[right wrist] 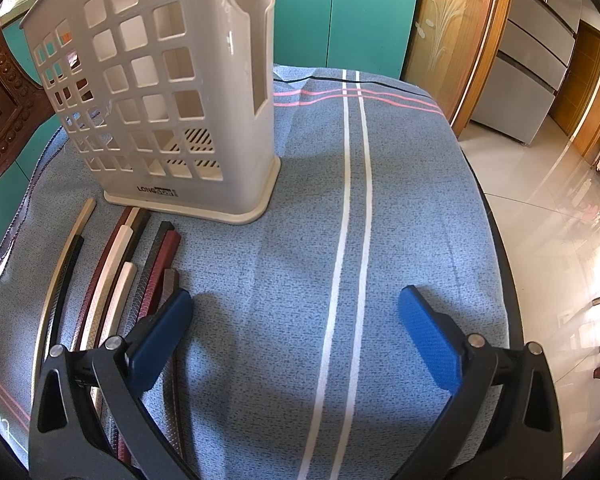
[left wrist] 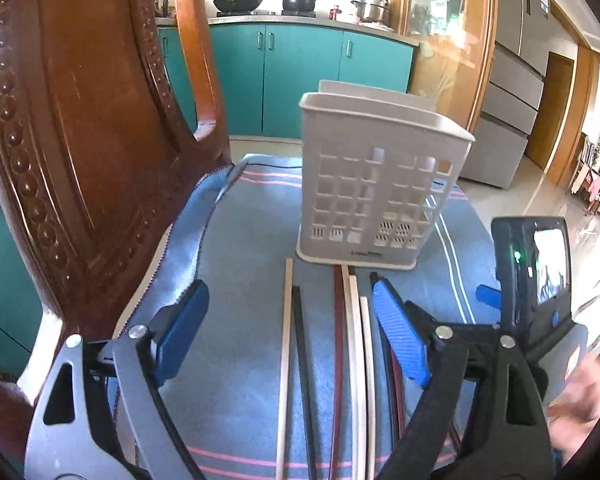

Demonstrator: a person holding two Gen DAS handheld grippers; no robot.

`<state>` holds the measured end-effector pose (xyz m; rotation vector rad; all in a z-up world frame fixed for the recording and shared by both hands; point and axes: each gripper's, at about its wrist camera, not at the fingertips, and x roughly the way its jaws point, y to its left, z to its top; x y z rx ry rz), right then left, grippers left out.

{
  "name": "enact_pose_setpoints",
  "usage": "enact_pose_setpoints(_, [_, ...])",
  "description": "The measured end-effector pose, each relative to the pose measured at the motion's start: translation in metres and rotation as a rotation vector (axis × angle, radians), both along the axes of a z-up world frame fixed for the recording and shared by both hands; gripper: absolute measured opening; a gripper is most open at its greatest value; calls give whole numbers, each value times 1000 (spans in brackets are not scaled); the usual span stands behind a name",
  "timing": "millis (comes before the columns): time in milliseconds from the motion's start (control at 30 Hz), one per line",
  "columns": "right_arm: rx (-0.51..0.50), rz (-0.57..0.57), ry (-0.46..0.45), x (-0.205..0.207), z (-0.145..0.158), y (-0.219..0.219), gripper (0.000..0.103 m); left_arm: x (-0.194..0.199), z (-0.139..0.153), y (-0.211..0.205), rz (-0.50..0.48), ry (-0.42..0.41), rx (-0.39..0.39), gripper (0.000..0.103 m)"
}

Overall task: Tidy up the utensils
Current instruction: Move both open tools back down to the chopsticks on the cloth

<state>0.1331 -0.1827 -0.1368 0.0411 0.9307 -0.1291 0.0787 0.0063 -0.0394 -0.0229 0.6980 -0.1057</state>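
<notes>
Cream, black and maroon chopsticks lie lengthwise on the blue-clothed surface, tips toward the perforated grey plastic holder; left gripper straddles them, nearest; right gripper beside; both jaws spread, empty.

Glossy plastic holder; matt woven cloth; polished wood chair.

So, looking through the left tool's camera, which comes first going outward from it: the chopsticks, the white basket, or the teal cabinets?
1. Chopsticks: lying on the blue cloth right between the left tool's open fingers.
2. White basket: standing upright on the cloth just past the chopstick tips, slightly right.
3. Teal cabinets: across the floor, against the back wall.
</notes>
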Motion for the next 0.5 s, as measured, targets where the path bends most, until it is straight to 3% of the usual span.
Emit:
enact_pose_setpoints(167, [0, 0, 0, 0, 0, 0, 101, 4, -3, 1, 7, -11, 14, 86])
enact_pose_setpoints(333, [-7, 25, 15, 0, 3, -2, 100, 15, -13, 1, -7, 7, 82, 86])
enact_pose_setpoints(433, [-52, -66, -67, -20, 26, -11, 100, 22, -17, 4, -13, 22, 102, 83])
enact_pose_setpoints(500, [0, -23, -101, -33, 42, -13, 100, 27, -21, 4, -20, 42, 122, 75])
